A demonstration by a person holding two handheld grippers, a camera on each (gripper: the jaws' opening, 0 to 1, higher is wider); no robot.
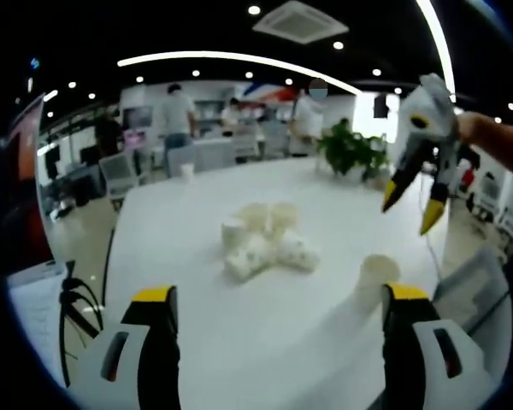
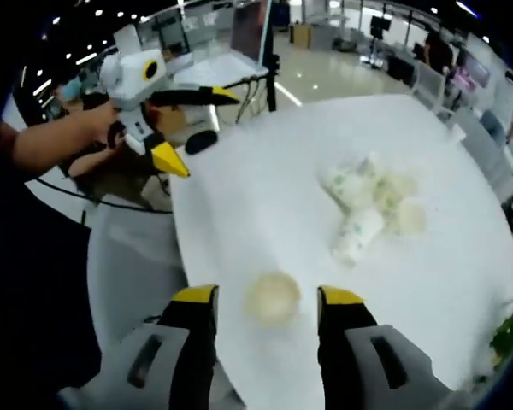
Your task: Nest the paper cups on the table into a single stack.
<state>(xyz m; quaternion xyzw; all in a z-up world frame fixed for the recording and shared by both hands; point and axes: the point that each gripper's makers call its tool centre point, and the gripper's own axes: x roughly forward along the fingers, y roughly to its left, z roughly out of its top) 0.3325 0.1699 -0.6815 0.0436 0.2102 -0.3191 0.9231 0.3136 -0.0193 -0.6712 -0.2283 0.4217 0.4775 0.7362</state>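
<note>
A loose pile of white paper cups (image 1: 265,239) lies mid-table on the white table (image 1: 239,350), some tipped on their sides, some upright. One single cup (image 1: 374,278) stands apart, near the table's edge. My left gripper (image 1: 280,295) is open, low over the near table, short of the pile. My right gripper (image 1: 412,209) hangs open in the air above the single cup. In the right gripper view, that cup (image 2: 272,297) shows mouth-up between the jaws of the open right gripper (image 2: 268,296), untouched. The pile (image 2: 368,205) lies beyond, and the left gripper (image 2: 197,128) is held open over the table's edge.
A potted plant (image 1: 350,149) stands at the table's far side, and a small white cup (image 1: 186,171) near its far left edge. A grey chair (image 2: 128,256) sits against the table edge. Several people and office desks fill the background.
</note>
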